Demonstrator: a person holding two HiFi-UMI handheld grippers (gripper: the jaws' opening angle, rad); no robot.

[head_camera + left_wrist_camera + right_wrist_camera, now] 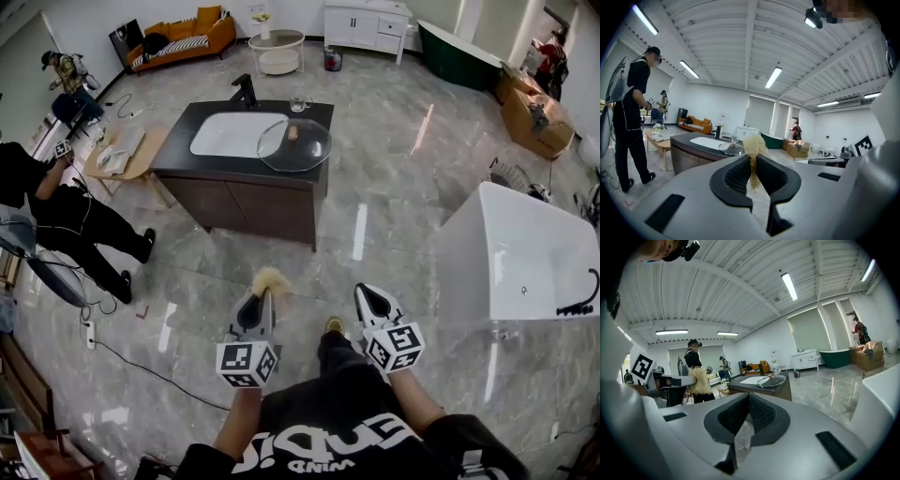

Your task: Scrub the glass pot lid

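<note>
Scrubbing doesn't look started yet: the round clear glass pot lid (293, 144) is lying on the dark-topped desk (178, 155), overlapping the right rim of the white sink basin (230, 134), well apart from both claws. A tan fibrous scrubber (753, 146) is pinched in the left claw (258, 300). The right claw (373, 300) is closed on nothing. Nothing can be made out inside the basin.

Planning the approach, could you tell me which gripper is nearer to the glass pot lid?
Left, slightly. The left gripper is almost straight below the glass pot lid in the head view; the right gripper sits farther right.
</note>
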